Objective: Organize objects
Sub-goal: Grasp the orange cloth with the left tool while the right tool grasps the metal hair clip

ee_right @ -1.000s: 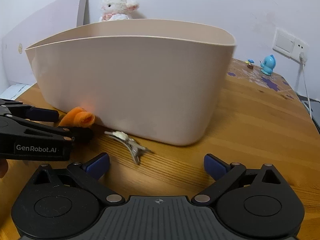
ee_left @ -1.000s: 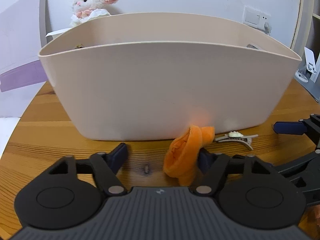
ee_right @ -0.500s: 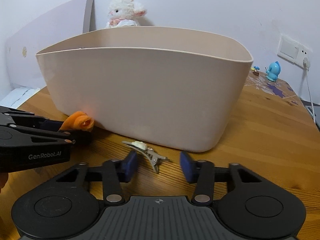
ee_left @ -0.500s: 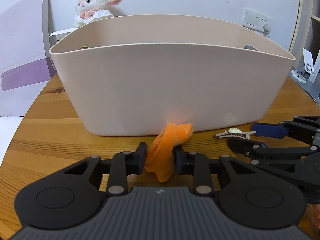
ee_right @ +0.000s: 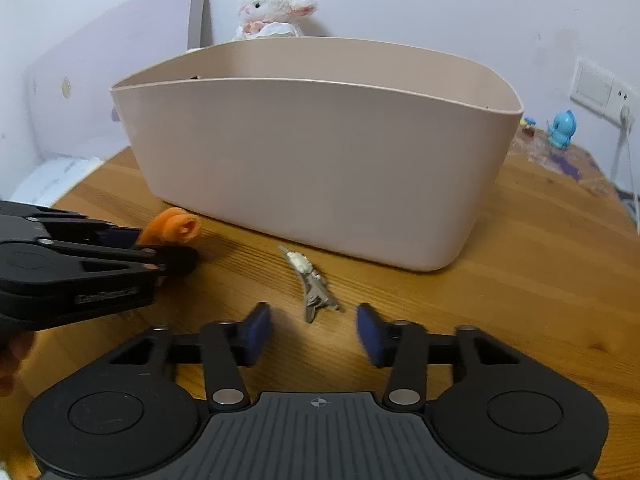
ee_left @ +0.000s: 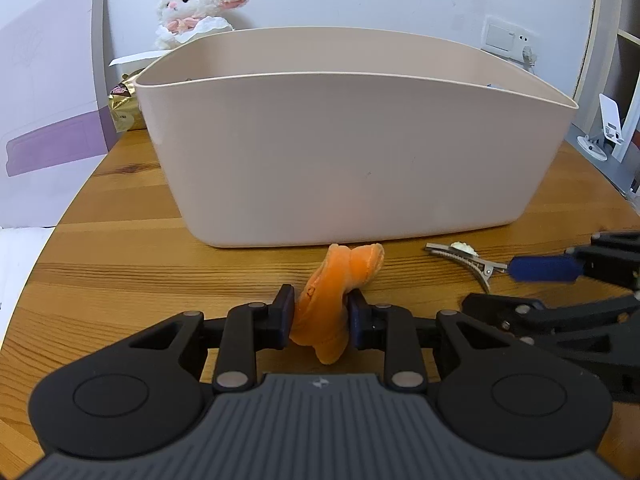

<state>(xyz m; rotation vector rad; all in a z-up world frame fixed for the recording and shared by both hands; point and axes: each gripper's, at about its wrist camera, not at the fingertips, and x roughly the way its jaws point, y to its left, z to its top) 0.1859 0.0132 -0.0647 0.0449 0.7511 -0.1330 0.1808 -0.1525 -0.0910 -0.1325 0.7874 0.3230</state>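
Observation:
A big beige plastic bin point(ee_left: 352, 152) point(ee_right: 320, 152) stands on the round wooden table point(ee_left: 120, 280). My left gripper point(ee_left: 320, 316) is shut on an orange plush piece point(ee_left: 336, 292), which also shows at the left in the right wrist view as the orange plush piece point(ee_right: 174, 230) pinched in that gripper point(ee_right: 176, 250). A metal hair clip point(ee_right: 310, 284) point(ee_left: 464, 258) with a pale ornament lies on the table before the bin. My right gripper point(ee_right: 314, 330) is open just short of the clip, a blue pad on either side of its near end, apart from it.
A white plush lamb point(ee_left: 196, 8) sits behind the bin by a lilac board point(ee_left: 48, 100). A gold packet point(ee_left: 124, 108) lies at the bin's left. A blue figurine point(ee_right: 562, 128) and wall sockets point(ee_right: 600, 92) are at the far right. A white stand point(ee_left: 608, 124) sits off the table's right edge.
My left gripper closed on the orange plush piece and drew back from the bin. My right gripper narrowed and moved in toward the hair clip.

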